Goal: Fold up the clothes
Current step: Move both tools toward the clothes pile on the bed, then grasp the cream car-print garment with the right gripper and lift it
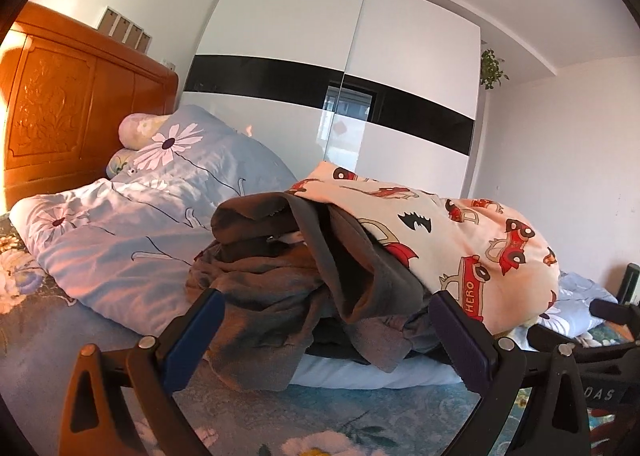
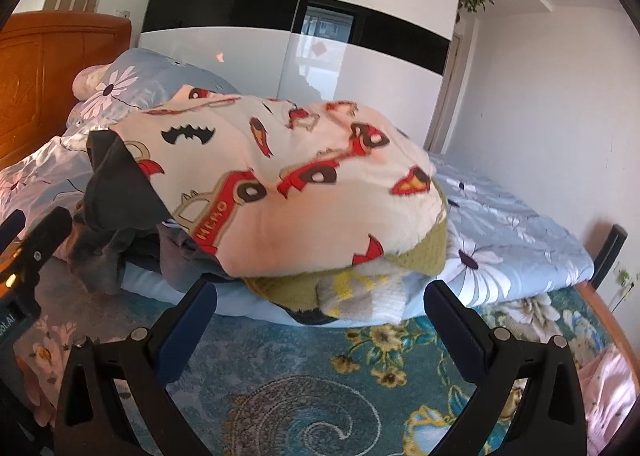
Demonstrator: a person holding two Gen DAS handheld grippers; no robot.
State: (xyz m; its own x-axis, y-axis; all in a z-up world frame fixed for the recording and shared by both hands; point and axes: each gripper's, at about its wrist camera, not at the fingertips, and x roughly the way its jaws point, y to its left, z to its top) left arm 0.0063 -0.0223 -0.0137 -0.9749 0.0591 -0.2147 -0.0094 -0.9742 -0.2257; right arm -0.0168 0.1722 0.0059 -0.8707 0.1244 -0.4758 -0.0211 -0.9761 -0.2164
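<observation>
Heap of unfolded clothes (image 1: 360, 256) at centre frame on the bed (image 2: 320, 376), not yet sorted, topped by a cream car-print garment (image 2: 288, 184) draped over the rest. Left gripper (image 1: 326, 332) low in the left wrist view, fingers (image 1: 192, 340) spread wide and empty, aimed at the grey garments (image 1: 280, 284) spilling from the near side of the heap, probably to pull out a first piece. Right gripper (image 2: 320, 320) likewise low in the right wrist view, fingers (image 2: 184, 328) spread and holding nothing, facing a green and yellow knit (image 2: 360, 288) under the cream garment. Knit seen only in the right view; grey garments seen far better in the left view. Blue flowered quilt (image 1: 132, 240) bunched at left against the wooden headboard (image 1: 72, 96), likely pushed aside for folding room. Wardrobe (image 1: 340, 68) behind.
</observation>
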